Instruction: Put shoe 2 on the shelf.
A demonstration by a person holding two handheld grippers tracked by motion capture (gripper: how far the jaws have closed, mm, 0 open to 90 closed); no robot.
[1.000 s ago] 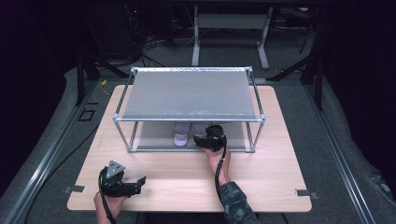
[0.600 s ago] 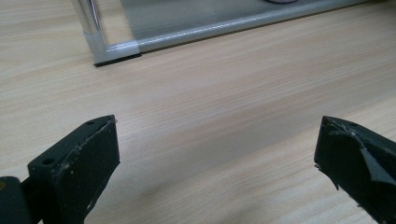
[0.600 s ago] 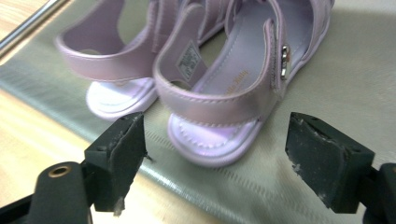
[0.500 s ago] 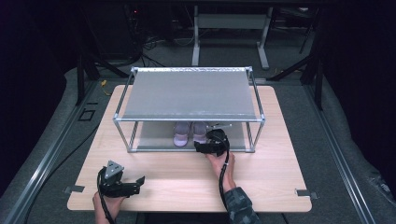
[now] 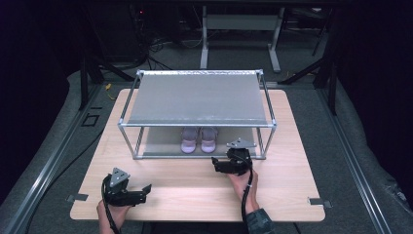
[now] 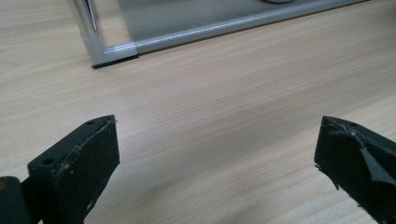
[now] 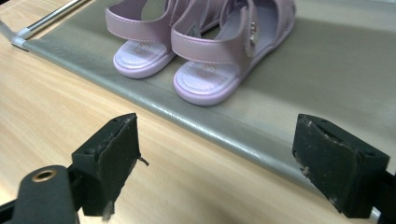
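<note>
A light wooden table [image 5: 292,190] is seen from the high view, w/ a two-tier rack of silver metal tubes and grey mesh shelves [image 5: 197,100] stood on it. On the rack's lower shelf [image 7: 336,60], near the front edge, a pair of small pale lilac strap sandals [image 5: 199,140] is set side by side, toes toward the person; in the right gripper view the two sandals touch each other and sit just behind the shelf's front rail.

The right gripper [image 5: 217,165] is held over the table just in front of the rack, to the right of the sandals and apart from them. Its jaws stand wide apart w/ nothing between them; bare table and shelf edge are seen in the gap. Compared w/ the earlier frames, this gripper has been drawn back out from under the top shelf, where it was close to the sandals approx. a second ago, and its jaws have just been opening. The second sandal now stands beside the first, so the placing step is judged done: pair released on the lower shelf, hand retreating.

The left gripper [image 5: 144,191] is held low over the table's near left part, well apart from the rack, in the same spot as before. Its jaws are likewise spread wide, empty, w/ the rack's front left corner foot [image 6: 112,51] seen beyond them.

No further object is seen waiting on the table, so little is judged left to do here.
</note>
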